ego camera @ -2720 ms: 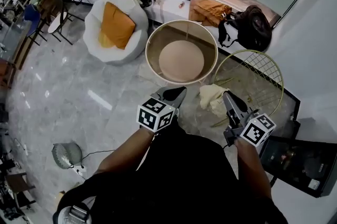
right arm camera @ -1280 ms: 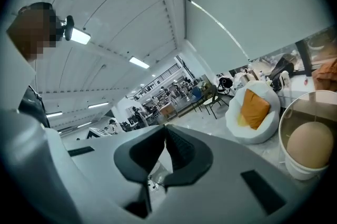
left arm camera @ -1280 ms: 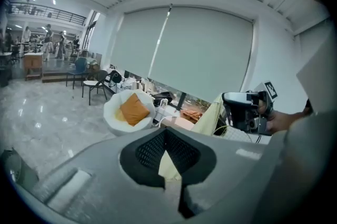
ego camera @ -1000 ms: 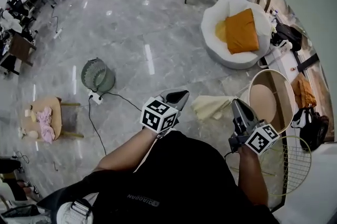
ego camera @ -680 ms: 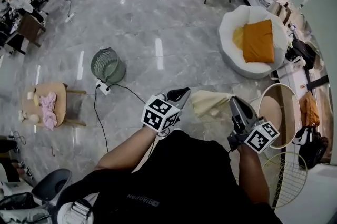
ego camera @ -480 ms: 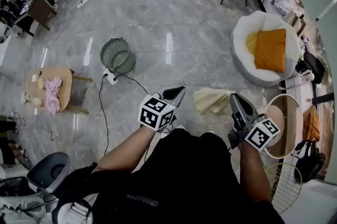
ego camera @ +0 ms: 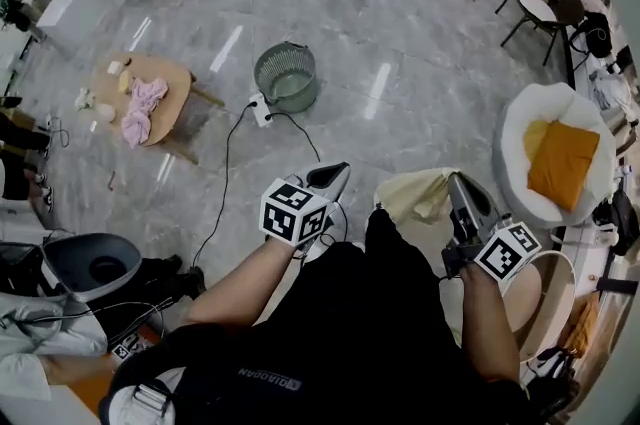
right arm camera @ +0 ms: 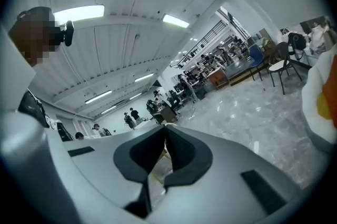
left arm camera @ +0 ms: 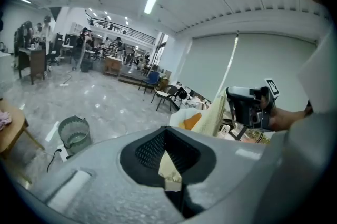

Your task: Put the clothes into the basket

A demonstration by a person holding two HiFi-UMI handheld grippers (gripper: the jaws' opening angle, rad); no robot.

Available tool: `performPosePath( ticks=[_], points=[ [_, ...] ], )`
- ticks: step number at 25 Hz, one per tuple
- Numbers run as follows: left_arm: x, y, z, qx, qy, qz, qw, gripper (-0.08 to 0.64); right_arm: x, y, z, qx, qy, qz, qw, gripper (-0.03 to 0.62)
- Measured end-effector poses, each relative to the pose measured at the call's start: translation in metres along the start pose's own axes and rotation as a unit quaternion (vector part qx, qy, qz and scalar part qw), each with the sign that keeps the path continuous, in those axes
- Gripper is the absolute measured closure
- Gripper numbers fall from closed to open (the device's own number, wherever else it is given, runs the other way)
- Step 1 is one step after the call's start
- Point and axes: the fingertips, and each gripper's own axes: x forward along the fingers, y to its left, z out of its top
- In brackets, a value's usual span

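Left gripper (ego camera: 337,175): is sitting low in the centre of the head view. Its own view is showing the jaws pressing together on a narrow fold of the cream cloth (ego camera: 415,196).
Right gripper (ego camera: 460,183): is sitting low and right of centre. Its jaws are pinching tight on the cloth's right end, with cream fabric showing in the slit between them.
Cream cloth: is hanging clear of the floor between the two grippers, just in front of the person's dark top and well apart from the basket.
Green basket (ego camera: 285,76): is standing upright on the grey marble floor (ego camera: 380,3) at upper centre. A white power strip (ego camera: 259,109) is lying just beside it.
Pink clothes (ego camera: 143,106): are lying in a heap on the round wooden table (ego camera: 172,73) at upper left, to the left of the basket.
White beanbag (ego camera: 520,128): is sitting at the right edge and is carrying an orange cushion (ego camera: 562,163).
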Motion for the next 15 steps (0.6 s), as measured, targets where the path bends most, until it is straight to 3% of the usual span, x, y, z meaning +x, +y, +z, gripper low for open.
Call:
performPosePath(
  ticks=[7, 15],
  points=[
    [-0.007, 0.048, 0.024, -0.027, -0.023, 0.062, 0.9974, 0.56, 0.083, 0.003, 0.008, -0.01, 0.053, 0.079, 0.995, 0.568],
    [0.016, 0.1, 0.075, -0.043, -0.041, 0.115, 0.9915, 0.56, 0.17, -0.015, 0.041, -0.019, 0.087, 0.14, 0.986, 0.568]
  ],
)
